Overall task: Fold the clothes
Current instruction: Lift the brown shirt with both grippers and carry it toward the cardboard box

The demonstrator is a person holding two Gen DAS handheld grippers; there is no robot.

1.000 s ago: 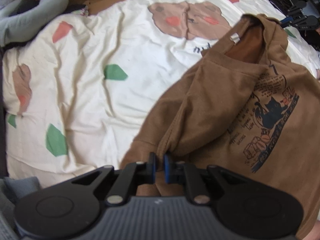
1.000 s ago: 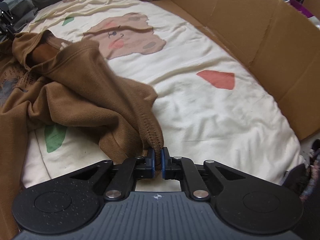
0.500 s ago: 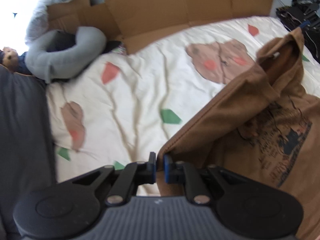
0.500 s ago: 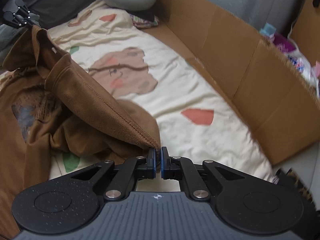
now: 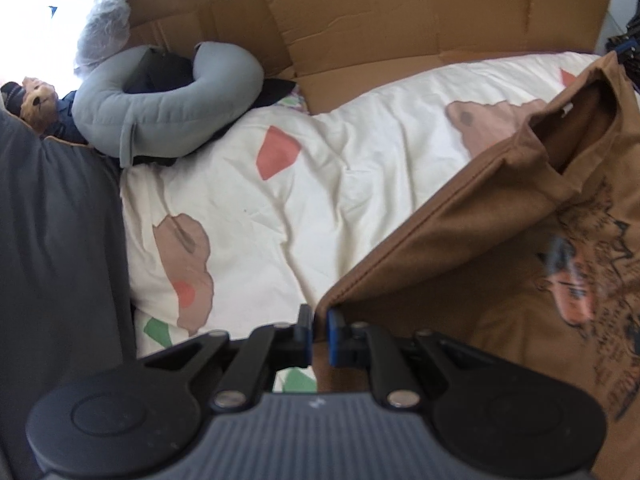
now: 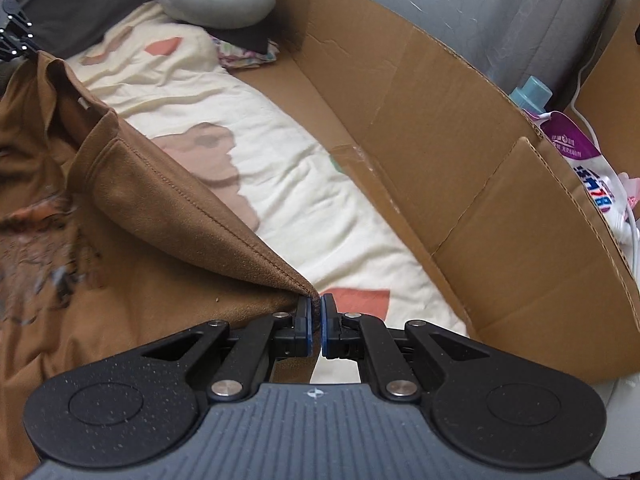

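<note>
Both claws, left claw (image 5: 319, 322) and right claw (image 6: 315, 312), stay clenched on the brown shirt (image 5: 500, 248), now lifted higher.

The shirt (image 5: 460, 248) is plain brown with a dark print touched with orange on its front. The quilt (image 5: 340, 184) is cream, scattered with red and green patches and tan bear shapes with red cheeks. The far pillow (image 5: 160, 112) is grey. The cardboard (image 6: 460, 160) is tan. Both grippers are black with blue pads (image 6: 325, 328).

Cream patterned quilt (image 5: 340, 200), grey neck pillow (image 5: 168, 100) at its far end, brown shirt (image 5: 500, 280) apparently lifted partly off it
</note>
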